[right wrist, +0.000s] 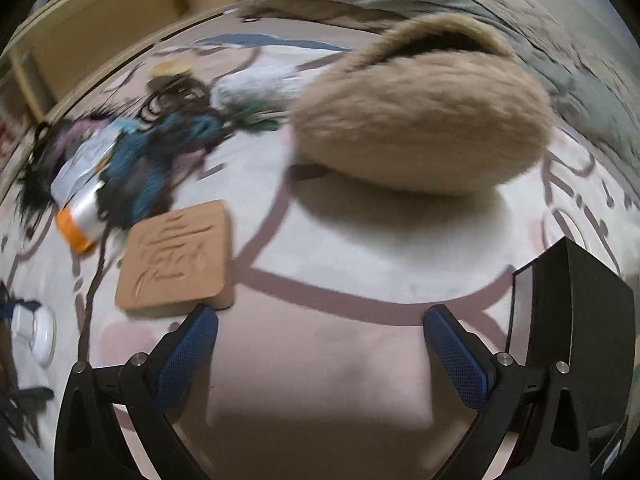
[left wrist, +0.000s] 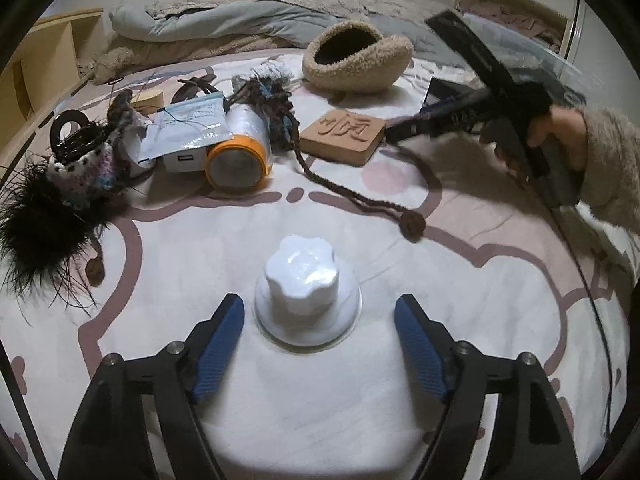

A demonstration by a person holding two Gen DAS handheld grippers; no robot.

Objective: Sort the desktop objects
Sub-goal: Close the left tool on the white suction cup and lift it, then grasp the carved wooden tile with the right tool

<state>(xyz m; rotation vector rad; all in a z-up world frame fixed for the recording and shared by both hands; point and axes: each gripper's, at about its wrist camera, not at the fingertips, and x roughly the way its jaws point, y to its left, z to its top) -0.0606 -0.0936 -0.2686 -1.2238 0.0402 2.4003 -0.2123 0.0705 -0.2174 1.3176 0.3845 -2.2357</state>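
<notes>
Bedsheet [left wrist: 480, 280] is carrying everything, white with pink-brown outlines. One white jar [left wrist: 307, 292] with a scalloped lid is standing upright on it, just ahead of the left gripper [left wrist: 319, 344]; the fingers [left wrist: 218, 350] are standing open on either side, pads not touching the jar, nothing gripped. Further back, one clutter pile is sitting at the left: one orange-rimmed cylinder [left wrist: 240, 152] lying on its side, one white charger block [left wrist: 185, 161], one sealed clear pouch [left wrist: 188, 124], one black hair claw [left wrist: 74, 136], one black feathery tuft [left wrist: 36, 224], knitted yarn pieces too tangled to count. One tan carved block [left wrist: 342, 136] is lying flat beside the pile, one fuzzy beige pouch [left wrist: 356, 60] sitting behind it, mouth open. The right gripper [right wrist: 320, 354] is hovering over bare sheet, fingers [right wrist: 188, 354] spread wide, holding nothing; its view is blurred. One black box [right wrist: 576, 320] is sitting just right of it. One beige fuzzy sleeve [left wrist: 612, 168] is showing at the right gripper's handle.
</notes>
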